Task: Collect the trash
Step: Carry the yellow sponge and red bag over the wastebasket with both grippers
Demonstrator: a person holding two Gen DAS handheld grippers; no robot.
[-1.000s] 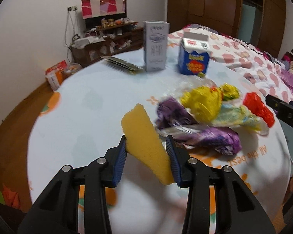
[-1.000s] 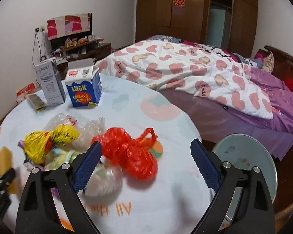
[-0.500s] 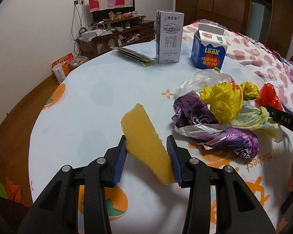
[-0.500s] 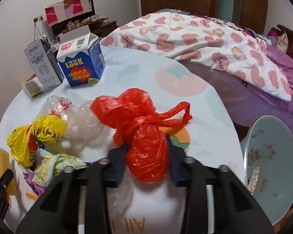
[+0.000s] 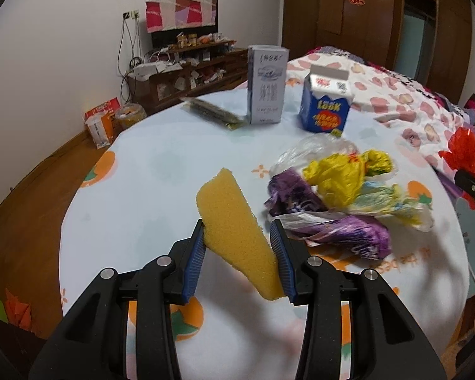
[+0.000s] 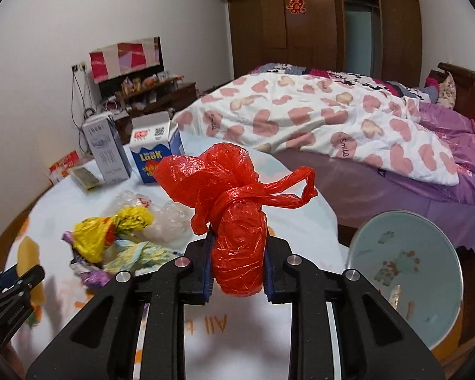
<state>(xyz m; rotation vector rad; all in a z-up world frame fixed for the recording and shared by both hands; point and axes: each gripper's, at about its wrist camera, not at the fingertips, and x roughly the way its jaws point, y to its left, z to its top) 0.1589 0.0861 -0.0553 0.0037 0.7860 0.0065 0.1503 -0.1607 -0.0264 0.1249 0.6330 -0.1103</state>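
Since a second ago the right tongs [image 6: 237, 266] have been closing, from standing wide around the red bag [image 6: 234, 218] on the cloth to clamping its knotted lower bulge and lifting it clear of the bench [image 5: 161, 171]; the left tongs [image 5: 240, 253] have kept their clamp on the yellow sponge [image 5: 237, 221] and barely shifted. Behind everything lies the bed [image 6: 332, 120] with its heart-print quilt, and the round bench fills the foreground under a pale cloth printed with oranges. To the right of the bench, low beside its edge, sits a pale blue bin [image 6: 405, 281] with scraps already in it, which looks like the place for the trash. At the far side stand a grey carton [image 5: 266, 85] and a blue carton [image 5: 326, 107], just beside each other. Nearer lies the heap of crumpled bags [image 5: 345, 196], yellow, purple and clear, not yet collected. The red bag now hangs above the cloth, its loose handle loop sticking out to the right. To finish well, the right hand should probably swing it squarely over the bin mouth before opening, keeping the loop from snagging the rim, while the left holds the sponge clear of the heap.
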